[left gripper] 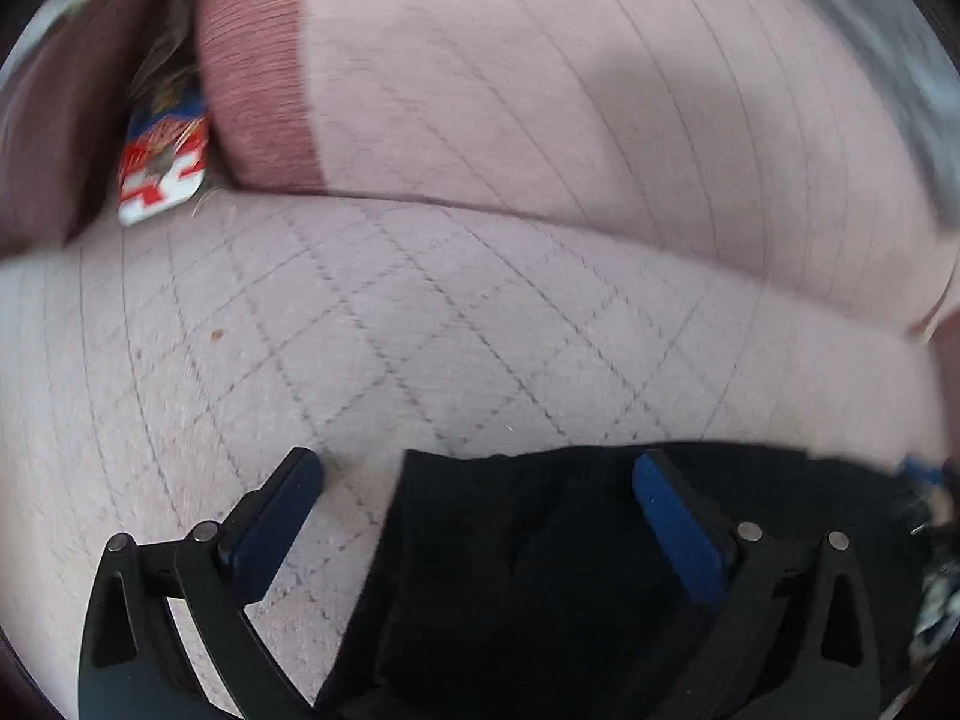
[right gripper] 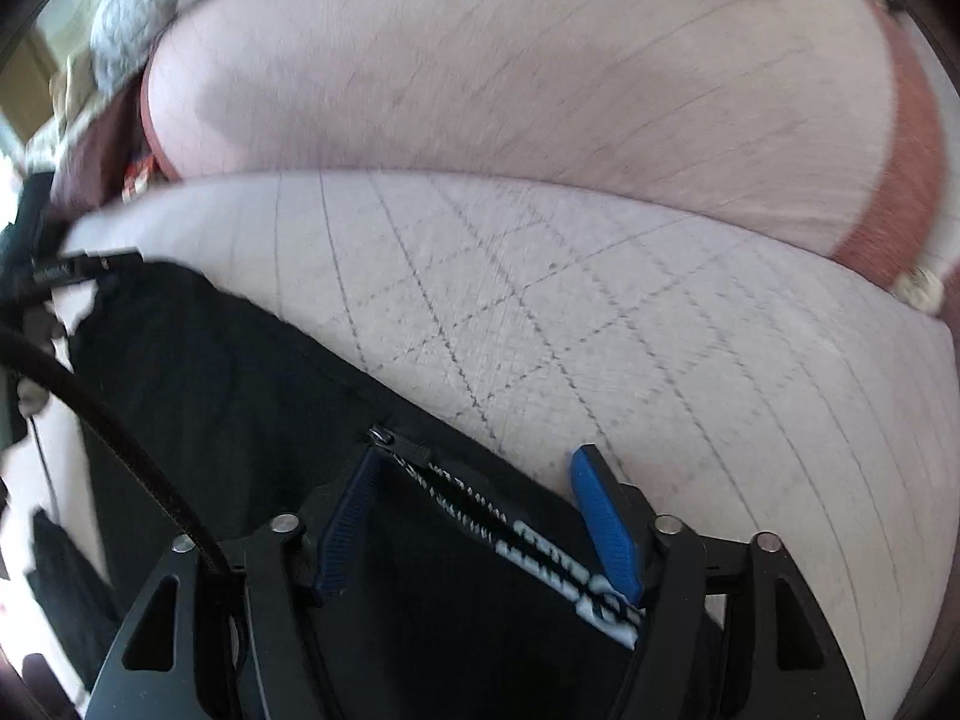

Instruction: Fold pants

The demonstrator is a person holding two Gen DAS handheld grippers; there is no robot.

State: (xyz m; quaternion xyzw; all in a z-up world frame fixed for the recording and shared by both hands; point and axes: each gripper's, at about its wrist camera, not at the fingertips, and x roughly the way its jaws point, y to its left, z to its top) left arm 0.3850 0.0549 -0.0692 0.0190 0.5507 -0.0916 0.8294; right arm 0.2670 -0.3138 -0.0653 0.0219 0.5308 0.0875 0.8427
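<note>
The black pants (left gripper: 540, 570) lie on a pale quilted sofa seat (left gripper: 360, 330). My left gripper (left gripper: 480, 474) is open above one end of the pants, its left finger over the seat and its right finger over the black cloth. In the right wrist view the pants (right gripper: 240, 408) stretch from lower middle to the left, with a zip and white lettering (right gripper: 540, 534) showing. My right gripper (right gripper: 480, 462) is open, its jaws on either side of the zip edge of the pants. Both views are motion-blurred.
The quilted back cushion (left gripper: 540, 90) with a reddish ribbed edge (left gripper: 258, 72) rises behind the seat. A red, white and blue item (left gripper: 162, 168) sits in the gap at far left. A grey knitted throw (right gripper: 150, 12) lies on top. A dark strap (right gripper: 120, 438) crosses the pants.
</note>
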